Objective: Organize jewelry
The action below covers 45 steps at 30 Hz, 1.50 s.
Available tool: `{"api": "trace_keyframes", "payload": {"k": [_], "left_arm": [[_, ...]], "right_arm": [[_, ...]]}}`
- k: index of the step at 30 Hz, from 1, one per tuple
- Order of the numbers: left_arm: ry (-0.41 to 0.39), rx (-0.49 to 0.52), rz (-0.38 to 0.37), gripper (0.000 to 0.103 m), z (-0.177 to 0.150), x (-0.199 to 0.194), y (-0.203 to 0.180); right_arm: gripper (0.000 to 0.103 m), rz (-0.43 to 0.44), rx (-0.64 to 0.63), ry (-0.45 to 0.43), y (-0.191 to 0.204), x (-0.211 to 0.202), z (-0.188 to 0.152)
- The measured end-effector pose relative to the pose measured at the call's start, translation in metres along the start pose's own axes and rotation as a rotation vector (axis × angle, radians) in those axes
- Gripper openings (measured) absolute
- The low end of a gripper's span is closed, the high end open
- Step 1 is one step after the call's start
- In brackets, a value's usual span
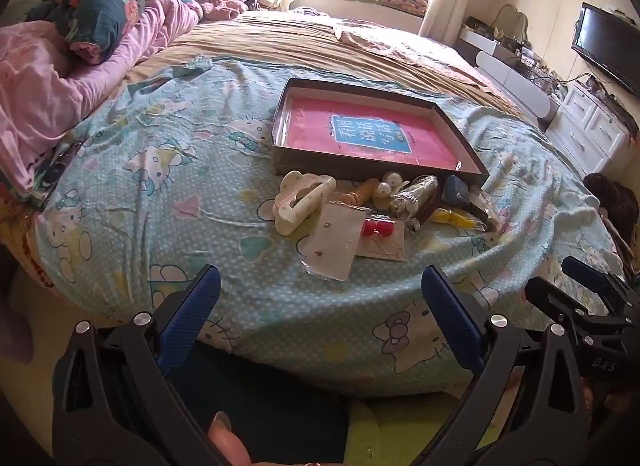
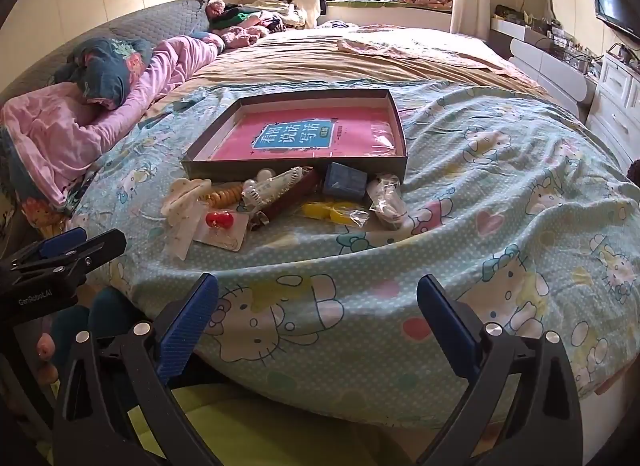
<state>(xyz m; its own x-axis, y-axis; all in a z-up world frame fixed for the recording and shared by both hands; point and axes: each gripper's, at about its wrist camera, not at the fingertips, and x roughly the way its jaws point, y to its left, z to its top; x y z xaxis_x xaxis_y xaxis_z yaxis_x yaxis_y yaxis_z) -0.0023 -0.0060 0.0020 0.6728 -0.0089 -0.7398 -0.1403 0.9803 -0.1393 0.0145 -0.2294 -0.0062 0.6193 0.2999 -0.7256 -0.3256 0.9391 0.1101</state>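
**Both hands empty, pile untouched: the first pick is still ahead of me**

I read this as the opening step. My left hand-held gripper (image 1: 320, 298) and my right hand-held gripper (image 2: 318, 302) both hang off the near edge of the bed with its pale blue cartoon-cat print sheet (image 2: 500, 193), jaws spread wide, nothing between them.

The jewelry lies in a loose pile on the sheet, touching the near wall of the shallow dark cardboard box with a pink printed sheet on its floor (image 2: 296, 165). In the pile I can pick out a cream plastic claw hair clip (image 1: 298, 199), a white card carrying red round beads (image 2: 219, 225), a small blue cube-shaped box (image 2: 345, 181) and clear crinkled packets (image 2: 386, 195).

Nothing of the pile sits inside the box yet. My next move, I judge, is to reach forward and down to an outer piece, probably the clip, and close on it without dragging its neighbours.
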Motion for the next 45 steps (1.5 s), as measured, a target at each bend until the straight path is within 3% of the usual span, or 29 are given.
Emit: {"api": "trace_keyframes", "payload": {"k": [45], "left_arm": [[-0.002, 0.006, 0.003, 0.094, 0.0006, -0.0028, -0.0025]], "right_arm": [[0.099, 0.005, 0.001, 0.005, 0.0015, 0.0008, -0.0006]]}}
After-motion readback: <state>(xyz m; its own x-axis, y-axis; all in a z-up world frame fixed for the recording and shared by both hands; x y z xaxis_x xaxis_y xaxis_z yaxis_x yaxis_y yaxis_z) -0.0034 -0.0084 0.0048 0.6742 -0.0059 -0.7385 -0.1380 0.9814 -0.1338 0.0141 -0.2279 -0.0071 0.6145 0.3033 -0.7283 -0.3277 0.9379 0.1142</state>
